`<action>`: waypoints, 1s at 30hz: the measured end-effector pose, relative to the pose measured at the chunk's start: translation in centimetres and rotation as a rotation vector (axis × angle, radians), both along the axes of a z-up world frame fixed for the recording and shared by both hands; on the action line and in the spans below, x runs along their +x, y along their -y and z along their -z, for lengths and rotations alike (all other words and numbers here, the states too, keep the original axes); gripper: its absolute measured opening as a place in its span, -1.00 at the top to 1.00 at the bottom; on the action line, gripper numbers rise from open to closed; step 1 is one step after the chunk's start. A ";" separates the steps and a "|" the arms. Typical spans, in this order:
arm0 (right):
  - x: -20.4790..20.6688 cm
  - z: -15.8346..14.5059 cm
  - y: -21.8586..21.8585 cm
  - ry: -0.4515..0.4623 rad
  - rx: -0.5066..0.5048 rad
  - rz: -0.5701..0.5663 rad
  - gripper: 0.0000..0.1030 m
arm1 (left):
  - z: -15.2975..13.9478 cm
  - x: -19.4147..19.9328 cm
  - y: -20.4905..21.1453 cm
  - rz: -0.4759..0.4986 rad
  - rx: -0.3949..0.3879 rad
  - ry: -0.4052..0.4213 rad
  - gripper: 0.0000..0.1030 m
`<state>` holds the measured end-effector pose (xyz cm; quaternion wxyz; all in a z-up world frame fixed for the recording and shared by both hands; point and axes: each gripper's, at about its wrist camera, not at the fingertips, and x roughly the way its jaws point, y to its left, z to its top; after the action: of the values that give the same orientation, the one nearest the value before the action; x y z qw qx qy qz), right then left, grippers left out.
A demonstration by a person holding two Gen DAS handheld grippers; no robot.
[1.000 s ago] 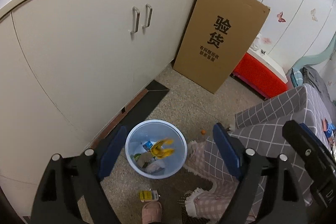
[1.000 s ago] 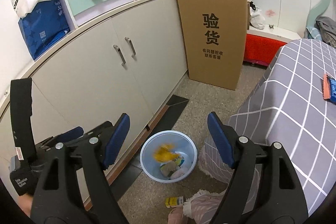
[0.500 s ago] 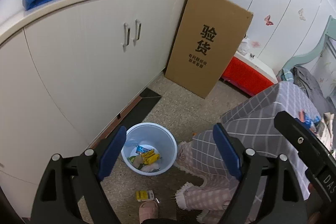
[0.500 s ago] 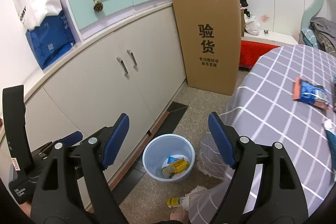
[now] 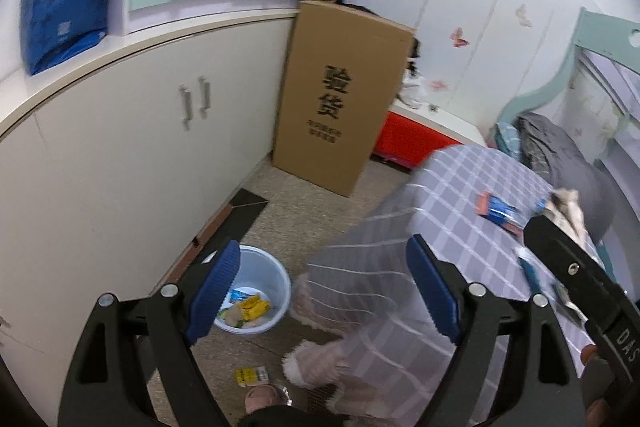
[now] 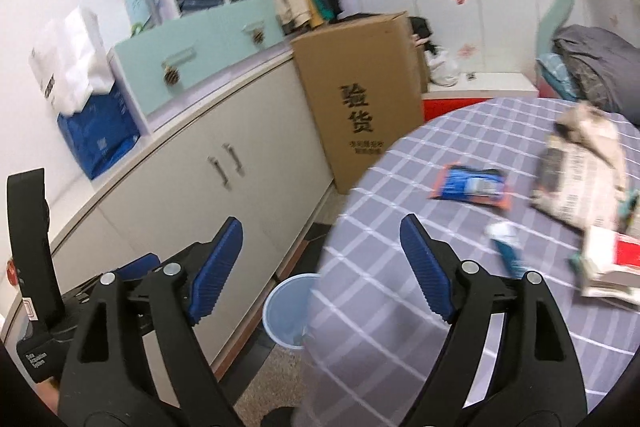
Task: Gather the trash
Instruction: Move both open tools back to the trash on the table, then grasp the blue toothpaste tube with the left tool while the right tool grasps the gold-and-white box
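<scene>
1. Here, a worktop (image 6: 460,227) under a grey checked cloth stands beside cream cabinets (image 5: 132,163); one tall cardboard box (image 5: 340,95) leans against them.
2. One pale blue bin (image 5: 276,277) on the floor holds trash; one yellow packet (image 5: 251,386) lies on the floor near it.
3. On the worktop: one blue-orange wrapper (image 6: 472,185), one newspaper bundle (image 6: 580,171).
4. Left gripper (image 5: 324,295) and right gripper (image 6: 320,267): jaws apart, holding nothing.
</scene>
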<state>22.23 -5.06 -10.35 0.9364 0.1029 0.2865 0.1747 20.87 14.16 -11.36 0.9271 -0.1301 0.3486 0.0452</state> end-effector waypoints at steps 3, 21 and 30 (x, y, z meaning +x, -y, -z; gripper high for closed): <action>-1.0 -0.1 4.2 0.002 0.012 0.055 -0.56 | -0.5 0.0 3.4 0.059 0.005 0.002 -0.63; -5.7 2.7 25.2 -0.053 0.112 0.440 -0.62 | 2.2 3.6 21.6 0.319 0.104 -0.093 -0.63; -4.3 5.3 29.2 -0.167 0.139 0.490 -0.68 | 4.0 5.6 23.7 0.337 0.158 -0.150 -0.09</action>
<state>17.93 -34.27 -15.66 0.9144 0.2476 0.3167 -0.0472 26.44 -9.55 -15.39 0.9002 0.0072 0.4290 -0.0740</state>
